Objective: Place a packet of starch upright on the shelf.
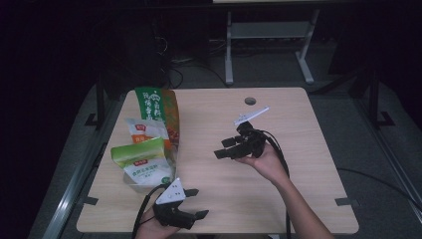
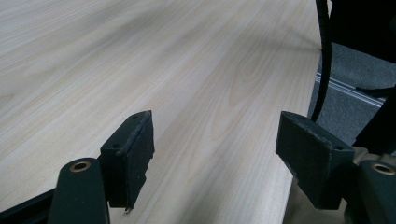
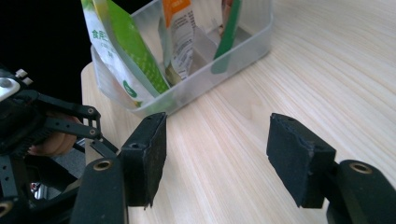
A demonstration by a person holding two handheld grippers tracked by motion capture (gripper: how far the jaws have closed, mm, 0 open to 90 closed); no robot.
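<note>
A pale wooden table (image 1: 278, 189) takes up most of the high view, with a round cable hole (image 1: 250, 101) near its far edge. On the table's left side stands a clear plastic bin (image 1: 130, 180), and in the right gripper view its frosted front wall (image 3: 219, 70) shows an inner divider. Three food pouches stand upright in the bin: a tall green and orange pouch (image 1: 158, 108) at the far end, a white pouch with an orange label (image 1: 145, 130) in the middle, and a green-topped white pouch (image 1: 139, 160) at the near end, leaning a little.

The right gripper (image 1: 224, 148) is held above the middle of the table, pointing left toward the bin and well apart from it. Its jaws stand wide apart with nothing between them, bare wood showing in the gap in the right gripper view (image 3: 217, 158).

The left gripper (image 1: 196, 203) sits at the near edge of the table, just beside the bin's near end. Its jaws are also spread wide and hold nothing, with bare table between them (image 2: 215, 154).
</note>
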